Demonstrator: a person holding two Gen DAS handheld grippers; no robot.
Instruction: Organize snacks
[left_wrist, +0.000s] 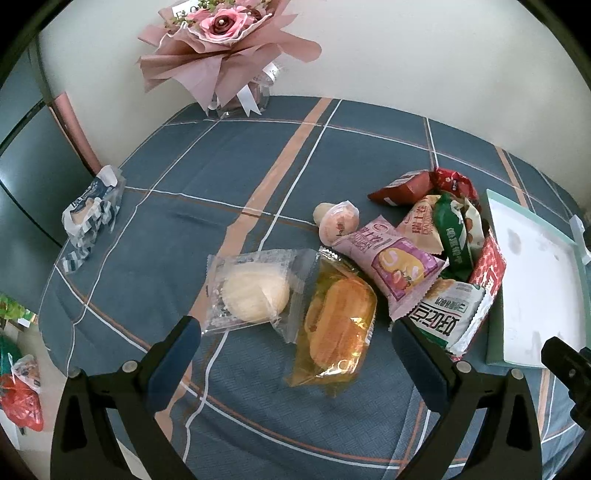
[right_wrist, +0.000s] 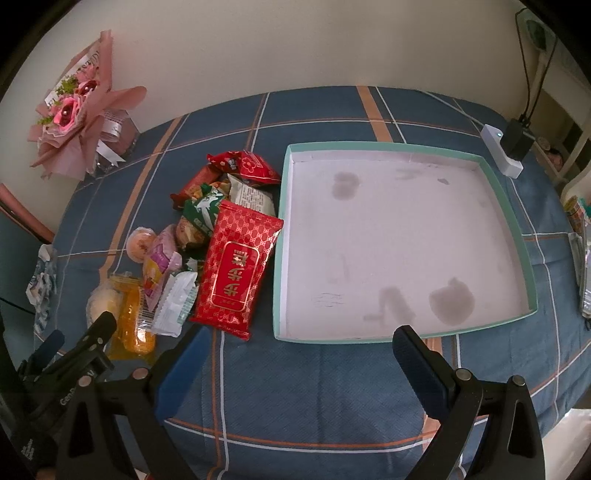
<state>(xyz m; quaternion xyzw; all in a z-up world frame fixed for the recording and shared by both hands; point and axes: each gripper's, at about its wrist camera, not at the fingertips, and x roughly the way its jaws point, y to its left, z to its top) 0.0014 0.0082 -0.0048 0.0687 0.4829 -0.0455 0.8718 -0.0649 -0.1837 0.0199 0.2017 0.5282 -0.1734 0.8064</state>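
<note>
A pile of wrapped snacks lies on the blue plaid tablecloth. In the left wrist view I see a clear pack with a white bun (left_wrist: 255, 291), a yellow cake pack (left_wrist: 338, 321), a pink roll pack (left_wrist: 391, 262) and a green and white pack (left_wrist: 450, 314). My left gripper (left_wrist: 295, 343) is open and empty just short of the yellow pack. A big red pack (right_wrist: 236, 273) lies beside a teal-rimmed white tray (right_wrist: 524, 236). My right gripper (right_wrist: 299, 354) is open and empty in front of the tray's near rim. The left gripper's fingertip (right_wrist: 101, 325) shows near the pile.
A pink flower bouquet (left_wrist: 221, 44) stands at the back by the wall. A blue and white wrapped pack (left_wrist: 92, 210) lies at the table's left edge. A white power strip with a black plug (right_wrist: 506, 151) sits at the back right. Packets lie at the right edge (right_wrist: 583, 266).
</note>
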